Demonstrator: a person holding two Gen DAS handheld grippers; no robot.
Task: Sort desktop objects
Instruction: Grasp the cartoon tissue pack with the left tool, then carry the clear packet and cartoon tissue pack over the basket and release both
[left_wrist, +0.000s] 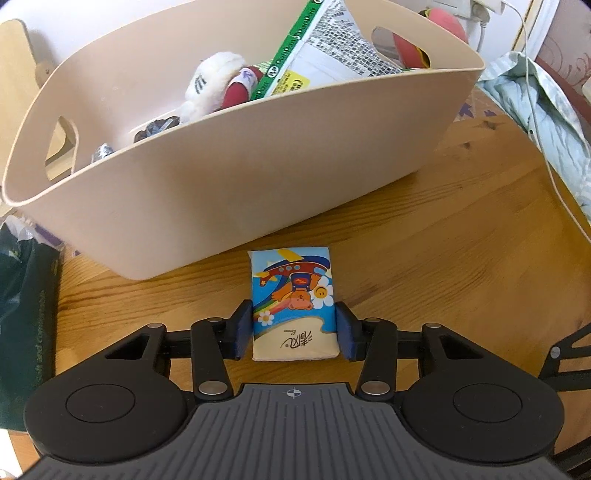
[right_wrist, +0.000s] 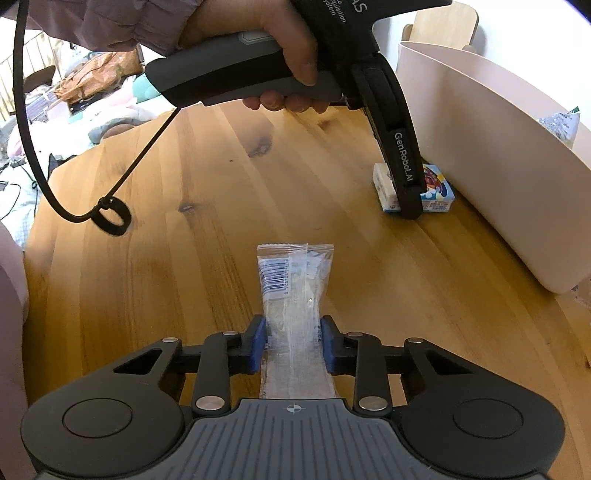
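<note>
My left gripper (left_wrist: 294, 328) is shut on a tissue pack (left_wrist: 293, 302) with a cartoon bear print, lying on the wooden table (left_wrist: 443, 266) just in front of a beige basket (left_wrist: 229, 177). In the right wrist view the left gripper (right_wrist: 406, 184) stands over the same tissue pack (right_wrist: 437, 184) beside the basket (right_wrist: 498, 155). My right gripper (right_wrist: 294, 341) is shut on a clear plastic packet (right_wrist: 293, 280) with a barcode, over the table.
The basket holds a plush toy (left_wrist: 210, 85), a green-edged snack bag (left_wrist: 325, 48) and small dark items. A dark green bag (left_wrist: 26, 306) lies left. Bedding (left_wrist: 546, 122) and a white cable (left_wrist: 543, 147) lie right. A black cable (right_wrist: 92, 206) hangs over the table.
</note>
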